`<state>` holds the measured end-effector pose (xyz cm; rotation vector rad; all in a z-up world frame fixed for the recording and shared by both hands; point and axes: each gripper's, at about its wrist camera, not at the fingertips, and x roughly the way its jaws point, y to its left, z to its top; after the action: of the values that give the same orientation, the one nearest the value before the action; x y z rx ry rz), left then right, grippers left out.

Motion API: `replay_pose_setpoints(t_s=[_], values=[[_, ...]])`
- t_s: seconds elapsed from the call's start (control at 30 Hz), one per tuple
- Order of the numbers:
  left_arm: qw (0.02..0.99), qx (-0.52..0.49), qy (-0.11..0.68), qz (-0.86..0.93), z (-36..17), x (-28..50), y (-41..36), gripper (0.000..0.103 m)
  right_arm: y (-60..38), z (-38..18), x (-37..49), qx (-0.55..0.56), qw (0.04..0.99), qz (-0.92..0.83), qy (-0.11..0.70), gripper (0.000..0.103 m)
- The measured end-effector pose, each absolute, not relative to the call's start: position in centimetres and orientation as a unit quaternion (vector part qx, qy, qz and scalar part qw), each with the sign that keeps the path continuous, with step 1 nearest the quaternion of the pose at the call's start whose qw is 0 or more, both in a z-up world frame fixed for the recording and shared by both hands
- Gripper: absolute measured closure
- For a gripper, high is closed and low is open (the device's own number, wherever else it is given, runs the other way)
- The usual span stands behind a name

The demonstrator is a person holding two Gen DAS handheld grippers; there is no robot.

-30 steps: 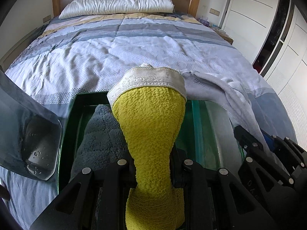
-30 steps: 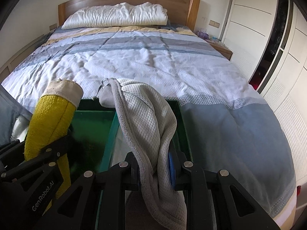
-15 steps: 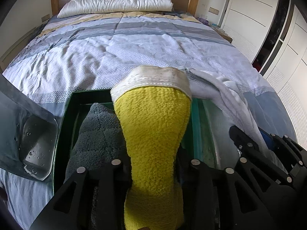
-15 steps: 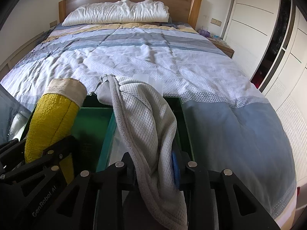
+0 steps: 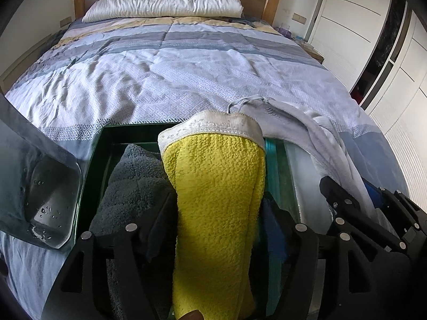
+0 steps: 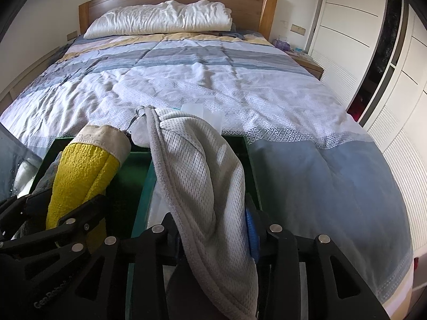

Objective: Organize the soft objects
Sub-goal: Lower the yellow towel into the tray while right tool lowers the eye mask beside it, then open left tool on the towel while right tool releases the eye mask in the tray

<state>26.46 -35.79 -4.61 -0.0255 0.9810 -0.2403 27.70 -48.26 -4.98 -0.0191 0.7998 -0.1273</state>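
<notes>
My left gripper [image 5: 217, 213] is shut on a yellow terry cloth [image 5: 213, 186] with a white band at its top. It holds the cloth upright over a green bin [image 5: 98, 144] on the bed. A dark grey fluffy towel [image 5: 130, 181] lies in the bin's left part. My right gripper [image 6: 213, 229] is shut on a light grey mesh cloth [image 6: 197, 165], held over the bin's right side [image 6: 250, 165]. The yellow cloth [image 6: 80, 170] and left gripper [image 6: 66, 213] show at left in the right wrist view. The grey cloth [image 5: 307, 133] and right gripper [image 5: 360, 210] show at right in the left wrist view.
The bin sits at the foot of a bed with a striped grey, white and yellow quilt [image 6: 200, 80] and a white pillow [image 6: 160, 18] by a wooden headboard. A clear plastic lid [image 5: 40, 192] lies left of the bin. White wardrobe doors [image 6: 373, 40] stand on the right.
Both grippers have lifted and drawn back slightly with their cloths. More of the dark grey towel in the bin now shows.
</notes>
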Motion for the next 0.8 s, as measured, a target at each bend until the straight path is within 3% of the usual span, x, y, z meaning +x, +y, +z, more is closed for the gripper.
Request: replay_pose_setpoints(t_s=[0.43,0.8], values=[[0.883,-0.017,0.459,-0.096,-4.1,26.2,-35.3,0.032,-48.2,-4.0,27.2,-0.017,0.923,-0.085,0.374,0.049],[0.892,-0.019,0.445,-0.073,-3.7,26.0,-34.4,0.026,-47.9,-3.6,27.1,-0.014,0.926,-0.081,0.368,0.049]])
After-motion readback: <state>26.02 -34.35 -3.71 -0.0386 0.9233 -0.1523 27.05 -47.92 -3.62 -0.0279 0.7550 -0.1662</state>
